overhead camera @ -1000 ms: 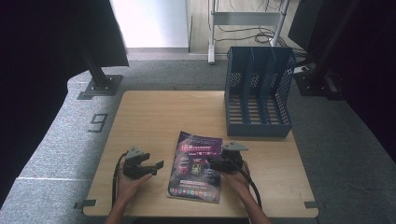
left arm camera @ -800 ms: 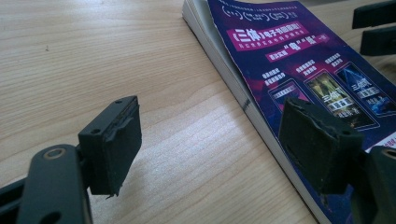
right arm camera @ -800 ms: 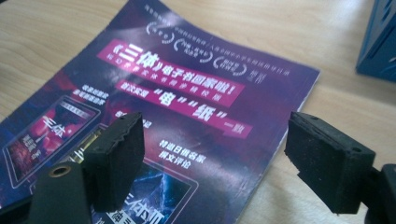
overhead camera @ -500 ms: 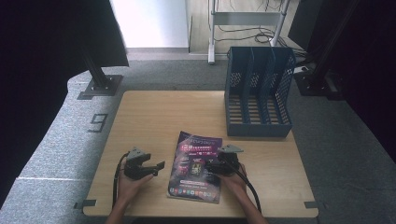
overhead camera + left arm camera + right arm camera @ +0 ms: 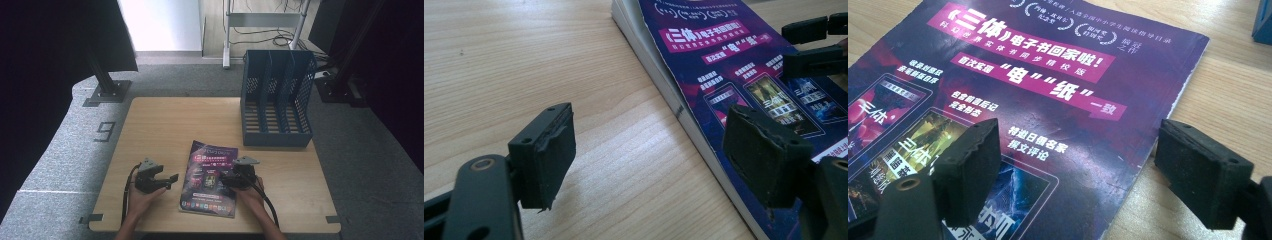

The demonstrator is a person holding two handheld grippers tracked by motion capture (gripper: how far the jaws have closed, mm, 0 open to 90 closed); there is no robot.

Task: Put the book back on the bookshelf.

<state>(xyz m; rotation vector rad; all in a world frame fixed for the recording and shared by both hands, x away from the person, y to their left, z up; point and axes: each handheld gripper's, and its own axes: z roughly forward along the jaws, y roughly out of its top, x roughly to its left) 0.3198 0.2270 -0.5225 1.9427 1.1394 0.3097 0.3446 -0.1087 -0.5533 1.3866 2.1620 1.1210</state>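
Currently both grippers stand released: left gripper [image 5: 172, 178] just beside the magazine [image 5: 210, 177], right gripper [image 5: 226, 179] over its right edge.

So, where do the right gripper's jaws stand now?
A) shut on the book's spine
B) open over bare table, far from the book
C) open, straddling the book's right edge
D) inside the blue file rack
C: in the right gripper view, the right gripper is open, one jaw over the cover of the book and the other past its edge over the table.

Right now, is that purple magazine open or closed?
Closed. The magazine lies flat on the table, front cover up, with its page edges stacked under the cover in the left gripper view.
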